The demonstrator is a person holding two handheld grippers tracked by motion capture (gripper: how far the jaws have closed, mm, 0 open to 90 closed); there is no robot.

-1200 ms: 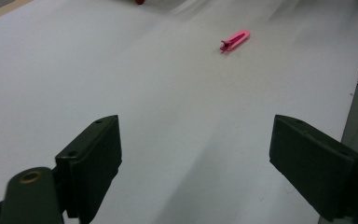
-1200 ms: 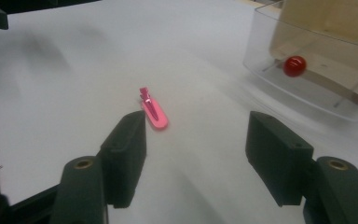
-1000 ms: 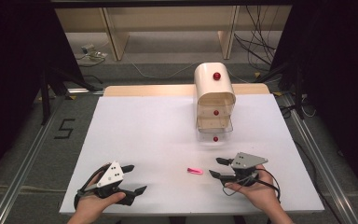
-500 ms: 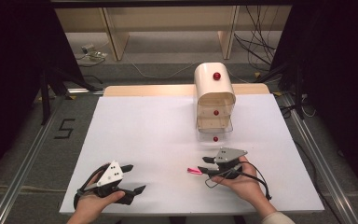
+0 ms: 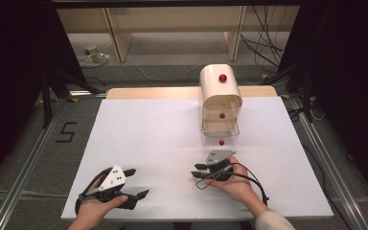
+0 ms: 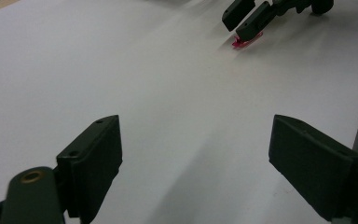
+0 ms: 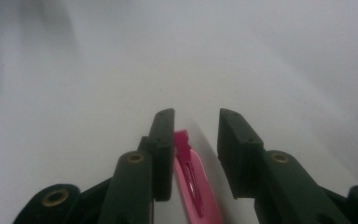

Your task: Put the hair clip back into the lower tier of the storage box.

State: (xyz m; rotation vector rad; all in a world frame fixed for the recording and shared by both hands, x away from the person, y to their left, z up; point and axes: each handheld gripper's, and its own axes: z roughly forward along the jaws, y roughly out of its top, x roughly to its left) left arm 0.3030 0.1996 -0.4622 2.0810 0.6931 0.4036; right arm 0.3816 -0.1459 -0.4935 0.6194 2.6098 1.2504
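- The right gripper (image 5: 197, 171) lies low on the white table (image 5: 148, 139), jaws part-way apart, straddling a pink clip (image 7: 193, 179).
- In the right gripper view the clip lies flat between the jaws, against the left one, with a gap to the right one; it isn't clamped.
- The left gripper (image 5: 135, 183) rests near the table's front edge, jaws wide and empty.
- In the left gripper view the right gripper (image 6: 246, 18) sits over the clip (image 6: 245, 42).
- A small drawer unit (image 5: 220, 103) with red knobs stands beyond the right gripper.
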